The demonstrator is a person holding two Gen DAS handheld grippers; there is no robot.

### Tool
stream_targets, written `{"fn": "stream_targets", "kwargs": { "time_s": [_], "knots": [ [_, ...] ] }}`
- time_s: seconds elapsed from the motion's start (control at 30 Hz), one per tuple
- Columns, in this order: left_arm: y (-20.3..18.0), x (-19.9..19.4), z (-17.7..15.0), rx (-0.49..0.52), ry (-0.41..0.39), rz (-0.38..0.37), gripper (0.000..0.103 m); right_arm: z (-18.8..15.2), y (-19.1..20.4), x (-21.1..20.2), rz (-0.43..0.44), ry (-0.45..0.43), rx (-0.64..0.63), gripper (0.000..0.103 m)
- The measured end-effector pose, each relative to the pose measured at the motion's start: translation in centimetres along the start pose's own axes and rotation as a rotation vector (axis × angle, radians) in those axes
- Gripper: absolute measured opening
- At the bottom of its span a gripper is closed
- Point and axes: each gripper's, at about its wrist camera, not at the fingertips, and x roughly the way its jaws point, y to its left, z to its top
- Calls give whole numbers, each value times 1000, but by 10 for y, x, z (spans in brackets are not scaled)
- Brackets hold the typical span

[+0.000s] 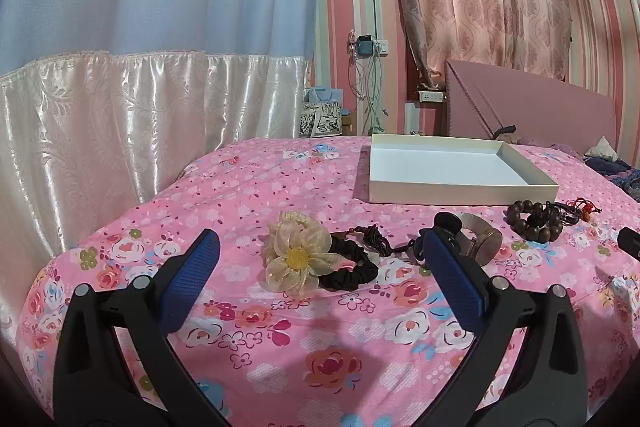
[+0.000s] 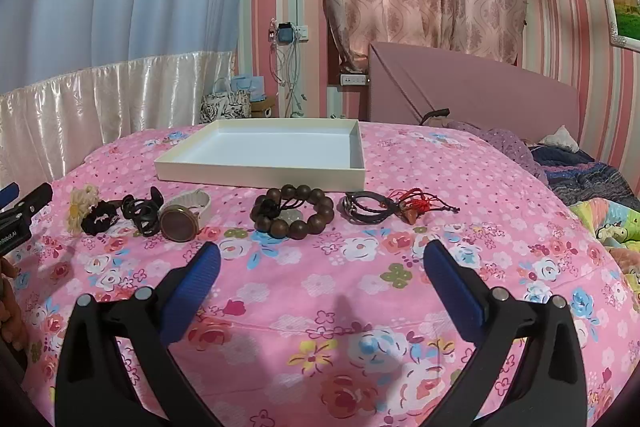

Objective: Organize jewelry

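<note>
A row of jewelry lies on the pink floral bedspread in front of an empty white tray. From the left: a black scrunchie with a cream fabric flower, a dark cord bracelet, a watch with a white strap, a brown wooden bead bracelet, a dark braided bracelet and a red cord charm. My left gripper is open, just short of the flower scrunchie. My right gripper is open, short of the bead bracelet.
The bed has a pink headboard at the far right, with rumpled blankets beside it. A white satin drape hangs along the left. Bags and cables sit by the far wall. The left gripper's side shows in the right wrist view.
</note>
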Motion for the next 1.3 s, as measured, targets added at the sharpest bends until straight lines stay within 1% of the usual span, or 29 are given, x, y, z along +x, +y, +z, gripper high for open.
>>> {"fn": "stream_targets", "kwargs": {
  "time_s": [0.13, 1.3],
  "knots": [
    [0, -4, 2, -2, -2, 0, 100, 0, 0, 0, -1, -2, 3, 101],
    [4, -4, 2, -7, -3, -2, 100, 3, -3, -2, -5, -8, 15, 101]
  ]
}}
